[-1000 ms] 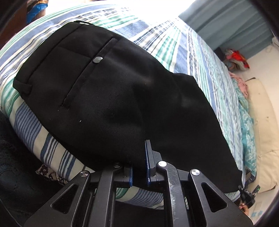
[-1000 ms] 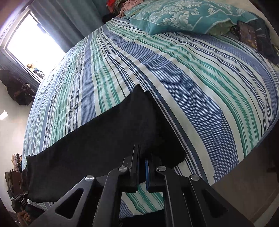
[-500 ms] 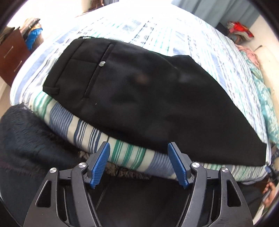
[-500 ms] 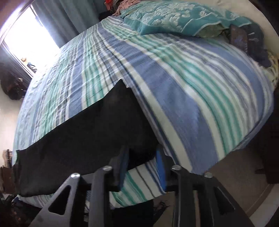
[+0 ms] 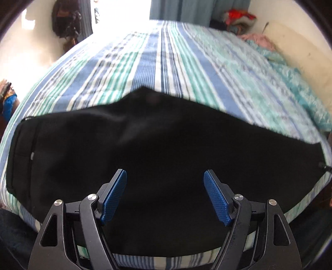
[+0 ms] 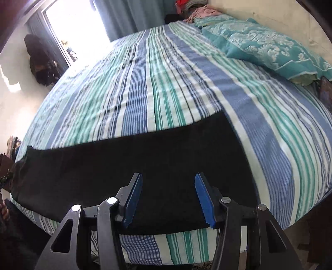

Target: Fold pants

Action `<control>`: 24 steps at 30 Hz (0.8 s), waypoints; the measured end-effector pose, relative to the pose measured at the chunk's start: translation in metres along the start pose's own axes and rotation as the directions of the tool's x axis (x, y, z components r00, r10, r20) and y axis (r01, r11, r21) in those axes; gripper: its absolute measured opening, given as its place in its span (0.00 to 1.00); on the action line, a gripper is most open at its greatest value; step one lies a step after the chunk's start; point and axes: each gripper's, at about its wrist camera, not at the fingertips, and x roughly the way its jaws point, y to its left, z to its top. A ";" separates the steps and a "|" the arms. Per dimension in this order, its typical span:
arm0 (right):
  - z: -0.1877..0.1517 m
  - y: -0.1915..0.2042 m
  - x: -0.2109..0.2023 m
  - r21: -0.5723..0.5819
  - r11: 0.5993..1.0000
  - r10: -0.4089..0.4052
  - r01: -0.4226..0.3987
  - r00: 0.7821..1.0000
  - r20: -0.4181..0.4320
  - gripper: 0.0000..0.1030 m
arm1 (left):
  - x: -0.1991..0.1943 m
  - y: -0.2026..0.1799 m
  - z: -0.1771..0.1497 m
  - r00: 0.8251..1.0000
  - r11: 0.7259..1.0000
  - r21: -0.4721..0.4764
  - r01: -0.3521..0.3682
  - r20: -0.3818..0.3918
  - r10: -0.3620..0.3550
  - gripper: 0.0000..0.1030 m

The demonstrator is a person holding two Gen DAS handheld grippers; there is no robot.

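Black pants [image 5: 157, 141] lie flat along the near edge of a striped bed, waistband to the left, leg ends to the right. My left gripper [image 5: 165, 176] hovers over the middle of the pants. Its jaws are still opening, the blue pads [image 5: 115, 195] wide apart, and they press on nothing. In the right wrist view the leg end of the same pants [image 6: 166, 157] spreads across the bed's near edge. My right gripper [image 6: 168, 179] hangs above that cloth, open, blue pads [image 6: 203, 199] apart and clear of the fabric.
The bed has a blue, green and white striped sheet [image 6: 186, 83]. A teal patterned pillow [image 6: 269, 47] lies at the far right. A bright window [image 6: 76, 27] and curtains stand behind. Clothes pile [image 5: 238, 18] in the far corner; a dark bag [image 5: 66, 22] hangs on the left wall.
Both grippers let go of the pants' near edge and opened. The left one swung rightwards from the waistband to the middle and rolled level. The right one rolled and shifted a little.
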 end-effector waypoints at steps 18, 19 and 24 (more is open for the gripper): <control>-0.004 -0.011 -0.018 0.012 0.999 -0.039 0.038 0.996 0.076 0.58 | -0.010 -0.001 0.035 0.991 1.000 -0.019 0.005 0.134 -0.002 0.92; -0.001 -0.009 -0.017 0.005 0.999 -0.044 0.044 0.996 0.074 0.58 | -0.006 -0.003 0.041 0.990 1.000 -0.021 0.003 0.144 0.000 0.92; 0.003 -0.001 -0.019 -0.041 0.997 -0.054 0.058 0.995 0.082 0.66 | 0.025 -0.014 0.061 0.990 0.999 0.011 -0.039 0.140 0.037 0.92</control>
